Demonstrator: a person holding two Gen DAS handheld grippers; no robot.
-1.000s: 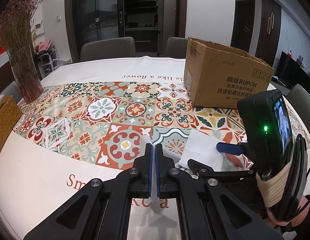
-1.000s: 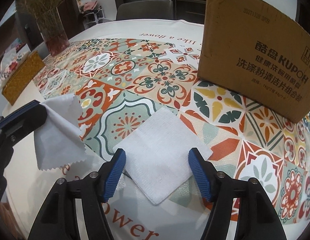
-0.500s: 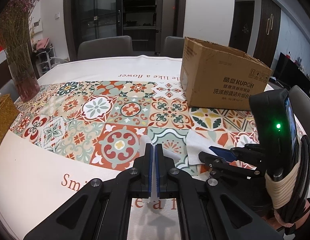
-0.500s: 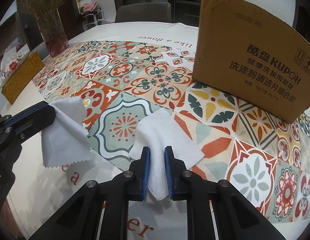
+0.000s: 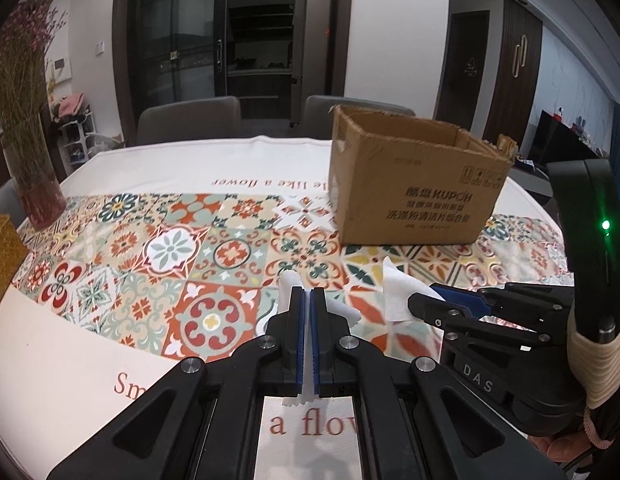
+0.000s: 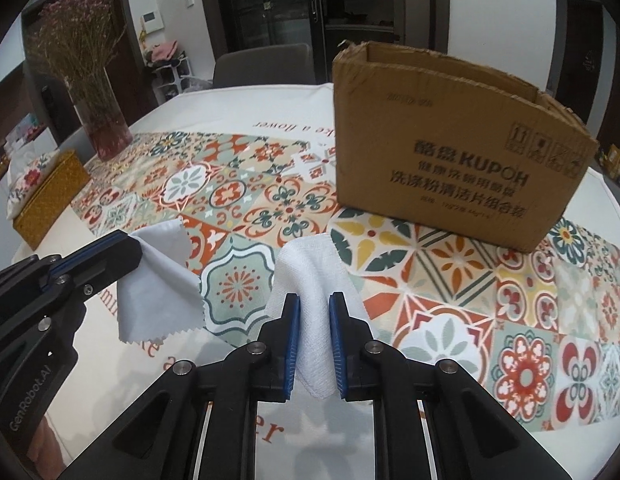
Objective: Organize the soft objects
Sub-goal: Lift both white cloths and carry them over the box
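Note:
My left gripper (image 5: 306, 294) is shut on a thin pale grey cloth (image 5: 288, 286) with a zigzag edge. In the right wrist view that thin cloth (image 6: 160, 280) hangs off the table from the left gripper (image 6: 130, 246). My right gripper (image 6: 313, 300) is shut on a thick white towel (image 6: 310, 276), bunched and lifted between its blue pads. The left wrist view shows the white towel (image 5: 395, 294) sticking out of the right gripper (image 5: 419, 300). An open cardboard box (image 6: 449, 148) stands just behind, its top open.
A round table with a patterned tile cloth (image 6: 246, 200) carries everything. A glass vase of dried flowers (image 6: 104, 120) and a yellow woven box (image 6: 50, 196) stand at the left. Grey chairs (image 5: 190, 120) are behind the table.
My right gripper closed on the flat white towel and lifted it off the table, bunching it. Both grippers rose a little, the left still holding the thin cloth.

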